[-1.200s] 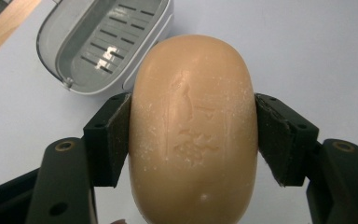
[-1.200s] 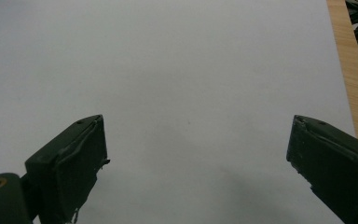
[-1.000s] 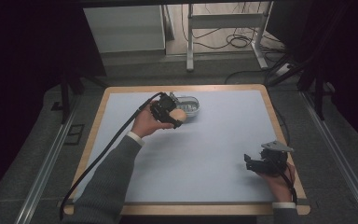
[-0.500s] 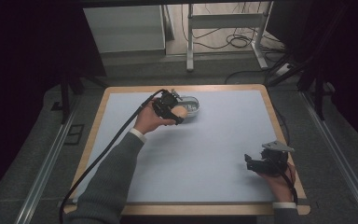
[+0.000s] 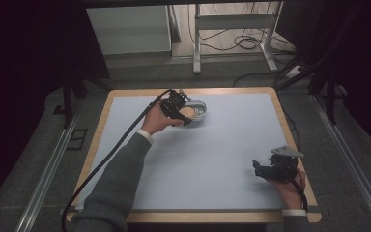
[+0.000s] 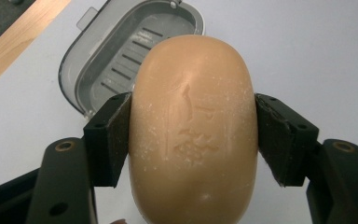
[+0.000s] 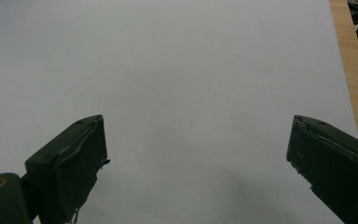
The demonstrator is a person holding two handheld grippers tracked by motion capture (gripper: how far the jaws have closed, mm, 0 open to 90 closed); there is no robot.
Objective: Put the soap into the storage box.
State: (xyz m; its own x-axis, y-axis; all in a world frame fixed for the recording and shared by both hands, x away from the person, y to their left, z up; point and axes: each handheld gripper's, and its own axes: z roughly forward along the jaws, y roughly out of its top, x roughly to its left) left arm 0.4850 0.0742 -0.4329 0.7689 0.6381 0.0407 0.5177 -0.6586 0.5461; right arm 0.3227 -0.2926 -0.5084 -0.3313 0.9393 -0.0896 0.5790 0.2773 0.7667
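A tan oval bar of soap (image 6: 193, 128) sits clamped between the jaws of my left gripper (image 6: 193, 140), held just above the table. Right behind it lies a grey soap dish (image 6: 121, 60) with a ribbed floor, uncovered. In the high view the left gripper (image 5: 183, 115) holds the soap (image 5: 187, 113) at the dish (image 5: 199, 110), near the table's far edge. My right gripper (image 5: 257, 166) rests low at the front right of the table; its jaws (image 7: 196, 154) stand wide apart over bare surface with nothing between them.
The table (image 5: 222, 145) has a pale blue-grey top with a wooden rim (image 5: 297, 145). A black cable (image 5: 111, 150) trails from the left gripper along the sleeve to the front left. Beyond the far edge stand a metal frame (image 5: 232, 29) and floor cables.
The left gripper has carried the soap a little farther toward the soap dish. The right gripper has stayed in place.
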